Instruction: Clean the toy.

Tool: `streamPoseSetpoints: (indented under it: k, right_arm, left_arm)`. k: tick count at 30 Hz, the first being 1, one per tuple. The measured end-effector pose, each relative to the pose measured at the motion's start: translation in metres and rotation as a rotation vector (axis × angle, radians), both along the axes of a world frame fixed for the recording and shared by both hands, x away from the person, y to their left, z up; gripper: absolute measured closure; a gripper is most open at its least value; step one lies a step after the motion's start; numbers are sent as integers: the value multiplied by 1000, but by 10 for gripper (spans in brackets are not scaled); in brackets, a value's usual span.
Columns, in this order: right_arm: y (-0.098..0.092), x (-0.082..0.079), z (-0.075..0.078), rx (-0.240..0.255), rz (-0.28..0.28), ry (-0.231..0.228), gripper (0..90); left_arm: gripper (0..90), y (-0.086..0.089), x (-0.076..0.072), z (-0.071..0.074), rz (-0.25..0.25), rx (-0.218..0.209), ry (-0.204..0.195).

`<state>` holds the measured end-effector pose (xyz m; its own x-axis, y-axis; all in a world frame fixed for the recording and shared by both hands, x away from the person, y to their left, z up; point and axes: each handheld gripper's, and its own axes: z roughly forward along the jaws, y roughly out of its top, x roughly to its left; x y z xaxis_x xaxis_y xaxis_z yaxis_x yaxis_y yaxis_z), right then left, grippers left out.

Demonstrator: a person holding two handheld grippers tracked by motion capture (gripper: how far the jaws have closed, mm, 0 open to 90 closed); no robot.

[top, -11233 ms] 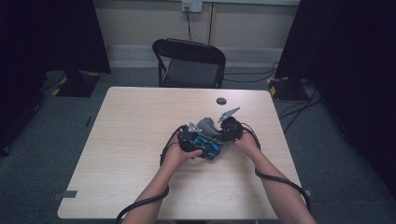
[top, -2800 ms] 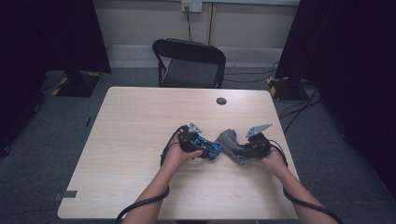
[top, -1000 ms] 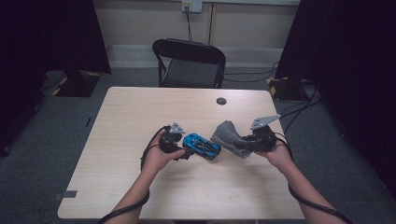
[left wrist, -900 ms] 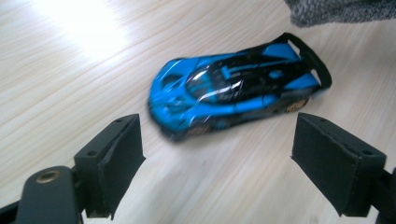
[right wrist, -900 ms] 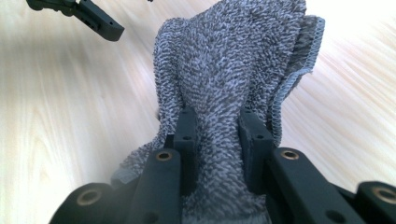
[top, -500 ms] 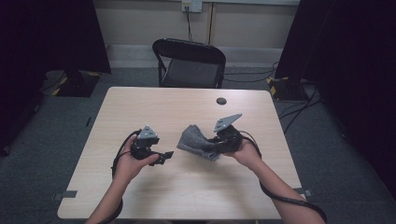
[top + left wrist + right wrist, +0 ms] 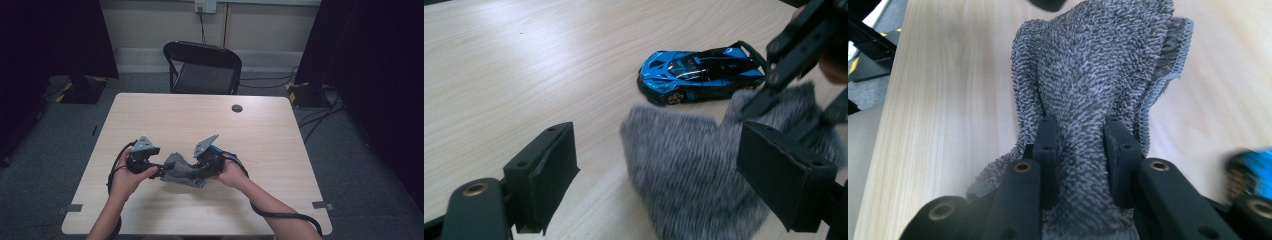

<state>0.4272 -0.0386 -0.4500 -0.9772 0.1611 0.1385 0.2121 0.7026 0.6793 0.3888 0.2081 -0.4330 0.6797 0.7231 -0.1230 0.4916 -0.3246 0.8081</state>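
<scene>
- The right gripper (image 7: 1079, 137) is clamped on a bunched fold of the grey cloth (image 7: 1098, 65); keep that pinch firm.
- The left gripper (image 7: 674, 175) stands wide apart around the cloth's free corner, near the table's (image 7: 165, 115) front edge; close only once the fabric sits between the pads.
- The blue toy car (image 7: 699, 70) sits just beyond the cloth; avoid dragging it.

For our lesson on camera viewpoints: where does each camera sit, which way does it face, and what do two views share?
High view: above the person's side, facing forward and down on the table; both forearms show.
Left gripper view: along its open jaws toward the grey cloth and blue toy car.
Right gripper view: along jaws shut on the cloth.
All share the cloth.
</scene>
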Motion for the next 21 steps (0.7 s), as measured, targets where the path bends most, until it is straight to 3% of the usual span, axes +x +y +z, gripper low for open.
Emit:
streamPoseSetpoints:
  k: [13, 17, 21]
  right_arm:
    - [42, -4, -23, -33, 67, 5, 704]
    - [42, -1, -24, -19, 49, 8, 597]
    - [34, -3, -21, -21, 14, -2, 412]
  left_arm:
    - [208, 11, -2, -11, -23, 12, 4]
    - [217, 13, -2, -16, -37, 14, 12]
    - [217, 13, -3, -21, -60, 28, 31]
